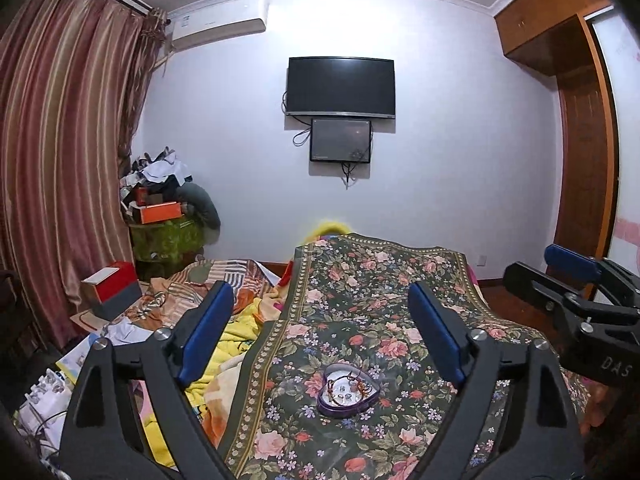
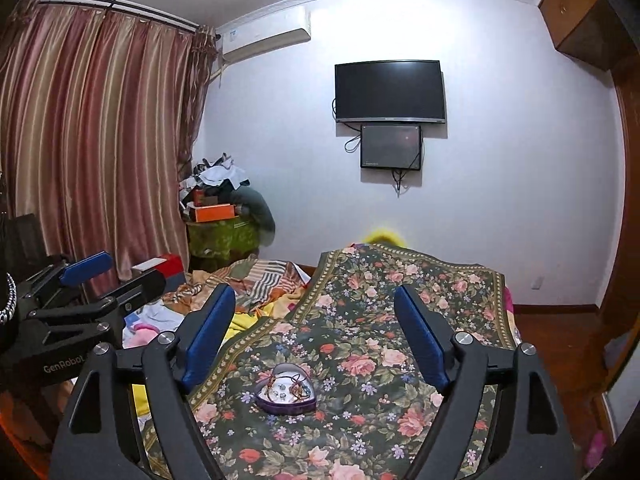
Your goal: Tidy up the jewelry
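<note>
A purple heart-shaped jewelry box [image 1: 347,394] sits open on a dark floral cloth [image 1: 360,300]. It holds a reddish beaded bracelet, a thin chain and small earrings. The box also shows in the right wrist view [image 2: 285,393]. My left gripper [image 1: 320,300] is open and empty, raised above and behind the box. My right gripper [image 2: 310,300] is open and empty, also held above the box. Each gripper appears at the edge of the other's view: the right one [image 1: 576,276] and the left one [image 2: 100,276].
The floral cloth [image 2: 400,320] covers a narrow surface beside a cluttered bed with yellow and striped bedding [image 1: 224,304]. A red and grey box [image 1: 112,288] lies on the bed. A wall TV [image 1: 341,86], curtains [image 1: 60,140] and a wardrobe [image 1: 580,120] surround.
</note>
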A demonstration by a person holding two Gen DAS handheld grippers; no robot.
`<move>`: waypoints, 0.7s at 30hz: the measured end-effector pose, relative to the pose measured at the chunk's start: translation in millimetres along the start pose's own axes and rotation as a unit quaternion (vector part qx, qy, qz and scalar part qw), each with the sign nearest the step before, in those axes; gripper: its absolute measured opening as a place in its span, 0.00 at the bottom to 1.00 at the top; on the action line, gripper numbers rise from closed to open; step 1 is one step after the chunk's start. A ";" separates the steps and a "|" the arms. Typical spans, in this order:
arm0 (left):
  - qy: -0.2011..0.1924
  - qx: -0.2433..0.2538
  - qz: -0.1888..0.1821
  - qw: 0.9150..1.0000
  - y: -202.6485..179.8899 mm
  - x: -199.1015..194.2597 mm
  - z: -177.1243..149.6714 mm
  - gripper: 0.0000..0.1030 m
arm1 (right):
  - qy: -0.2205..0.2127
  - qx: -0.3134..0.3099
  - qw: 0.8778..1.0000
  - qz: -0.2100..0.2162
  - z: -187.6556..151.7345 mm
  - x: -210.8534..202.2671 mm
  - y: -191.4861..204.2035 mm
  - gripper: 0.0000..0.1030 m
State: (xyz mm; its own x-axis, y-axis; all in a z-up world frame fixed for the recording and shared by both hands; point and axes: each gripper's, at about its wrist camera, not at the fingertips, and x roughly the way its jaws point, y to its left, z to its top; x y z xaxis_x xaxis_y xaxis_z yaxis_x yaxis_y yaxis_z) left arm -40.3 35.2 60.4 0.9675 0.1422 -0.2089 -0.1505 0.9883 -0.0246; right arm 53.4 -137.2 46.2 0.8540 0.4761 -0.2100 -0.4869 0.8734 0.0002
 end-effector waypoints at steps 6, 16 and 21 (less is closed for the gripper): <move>0.004 -0.008 0.002 1.000 4.3 -2.3 -2.0 0.87 | 0.001 -0.003 1.000 0.001 -3.6 -4.7 0.1 0.77; 0.006 -0.009 0.001 1.000 3.7 -3.8 -2.8 0.87 | 0.006 0.001 1.000 0.004 -5.0 -4.4 -1.0 0.77; 0.007 -0.009 0.000 1.000 3.3 -3.3 -3.1 0.89 | 0.010 0.007 1.000 0.007 -5.5 -2.2 -3.4 0.77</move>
State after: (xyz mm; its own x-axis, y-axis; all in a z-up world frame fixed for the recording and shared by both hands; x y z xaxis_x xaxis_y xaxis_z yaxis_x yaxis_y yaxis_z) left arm -44.6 37.8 58.0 0.9645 0.1422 -0.2228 -0.1551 0.9870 -0.0414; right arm 52.1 -141.8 41.3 0.8432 0.4858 -0.2302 -0.4958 0.8683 0.0162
